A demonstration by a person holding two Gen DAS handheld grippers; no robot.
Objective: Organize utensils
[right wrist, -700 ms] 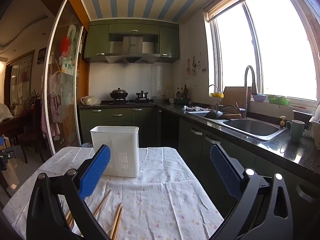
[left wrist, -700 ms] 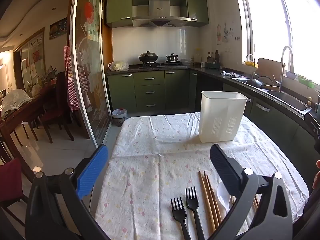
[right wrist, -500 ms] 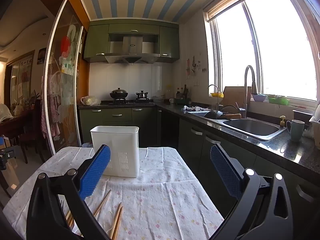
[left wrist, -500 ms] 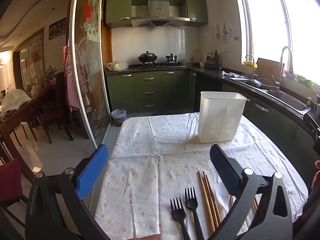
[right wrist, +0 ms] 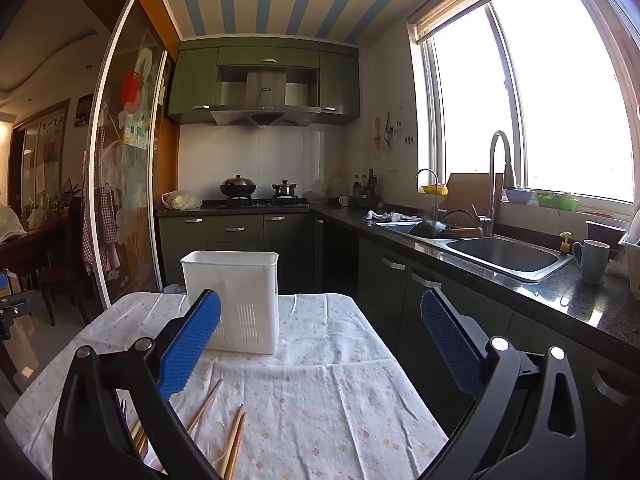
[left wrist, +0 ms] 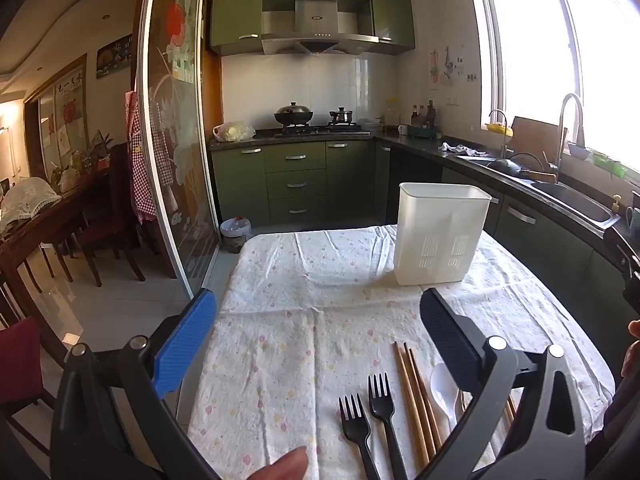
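The jaws of both grippers stand wide with nothing between them: the left gripper (left wrist: 318,334) hangs over the near end of the cloth-covered surface (left wrist: 280,352), tipped down toward the cutlery, and the right gripper (right wrist: 320,336) looks nearly level toward the white plastic utensil holder (right wrist: 236,300). The utensils lie flat and close together at the near edge: two black plastic forks (left wrist: 372,420) side by side, a bundle of wooden chopsticks (left wrist: 414,396) just beside them, and a white plastic spoon (left wrist: 444,390) partly hidden behind the left gripper's right finger. The holder stands upright at the far end, well apart from them. Thin, flat pieces are likely to slide away or get pinched two at a time, since forks and chopsticks sit so near each other. Wide pads could also snag and drag the loose cloth, shifting everything. The light holder may tip if a utensil strikes its rim.
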